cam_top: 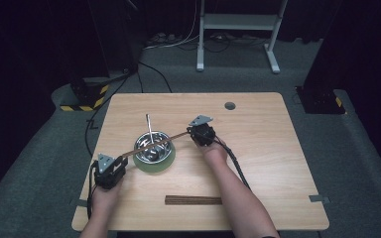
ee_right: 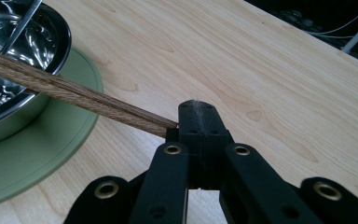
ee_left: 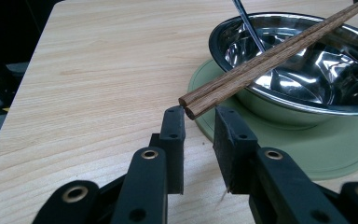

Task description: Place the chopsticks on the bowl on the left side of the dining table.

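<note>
Spanning bowl (cam_top: 152, 147), chopsticks (cam_top: 154, 145) clamped in right tool (cam_top: 192, 131)

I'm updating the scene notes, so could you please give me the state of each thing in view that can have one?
Chopsticks: paired, lying across the bowl's rim, one end clamped.
Right gripper: shut on the chopsticks' end.
Left gripper: open, jaws either side of the free end, not pressing.
Steel bowl: upright on the green mat.
Metal utensil: leaning in the bowl.
Wooden bar: flat near the table's front edge.
</note>
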{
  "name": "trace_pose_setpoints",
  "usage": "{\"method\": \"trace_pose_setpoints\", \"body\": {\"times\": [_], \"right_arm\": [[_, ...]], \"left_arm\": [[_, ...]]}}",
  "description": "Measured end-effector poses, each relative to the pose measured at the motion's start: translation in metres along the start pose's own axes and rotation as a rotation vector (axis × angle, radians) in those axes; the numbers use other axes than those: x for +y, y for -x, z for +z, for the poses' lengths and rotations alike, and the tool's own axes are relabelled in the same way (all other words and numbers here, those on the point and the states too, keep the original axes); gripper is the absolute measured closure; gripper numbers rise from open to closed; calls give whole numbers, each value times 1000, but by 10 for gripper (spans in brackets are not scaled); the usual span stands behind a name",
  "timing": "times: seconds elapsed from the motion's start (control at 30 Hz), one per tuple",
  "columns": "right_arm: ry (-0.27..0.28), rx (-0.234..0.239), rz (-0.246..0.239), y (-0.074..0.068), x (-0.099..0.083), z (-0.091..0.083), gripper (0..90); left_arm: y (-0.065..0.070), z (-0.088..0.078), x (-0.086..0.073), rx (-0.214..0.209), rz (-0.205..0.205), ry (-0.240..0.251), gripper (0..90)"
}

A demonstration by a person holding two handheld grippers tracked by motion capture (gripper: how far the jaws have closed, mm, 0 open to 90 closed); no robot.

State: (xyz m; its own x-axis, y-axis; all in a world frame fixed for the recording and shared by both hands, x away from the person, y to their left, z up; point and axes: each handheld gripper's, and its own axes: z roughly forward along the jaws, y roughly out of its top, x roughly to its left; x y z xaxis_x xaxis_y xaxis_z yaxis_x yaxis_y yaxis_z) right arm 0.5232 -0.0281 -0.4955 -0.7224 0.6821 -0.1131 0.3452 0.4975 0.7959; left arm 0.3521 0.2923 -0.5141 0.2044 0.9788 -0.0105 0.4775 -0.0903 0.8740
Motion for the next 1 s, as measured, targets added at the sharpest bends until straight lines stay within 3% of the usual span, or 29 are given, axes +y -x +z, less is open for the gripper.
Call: {"method": "trace_pose_setpoints", "body": {"times": [0.2, 0.47, 0.77, 1.0], "right_arm": [[15, 6, -7, -2, -5, -8, 898], [35, 12, -3, -8, -13, -20, 897], [44, 21, 21, -14, -21, -28, 897], [50, 14, 18, -17, -25, -33, 897]], "left_arm": [[-1, 1, 0, -1, 10, 2, 731], [-2, 1, 1, -1, -15, 9, 732], [-5, 3, 13, 14, 16, 11, 734], [-5, 2, 11, 14, 13, 4, 724]]}}
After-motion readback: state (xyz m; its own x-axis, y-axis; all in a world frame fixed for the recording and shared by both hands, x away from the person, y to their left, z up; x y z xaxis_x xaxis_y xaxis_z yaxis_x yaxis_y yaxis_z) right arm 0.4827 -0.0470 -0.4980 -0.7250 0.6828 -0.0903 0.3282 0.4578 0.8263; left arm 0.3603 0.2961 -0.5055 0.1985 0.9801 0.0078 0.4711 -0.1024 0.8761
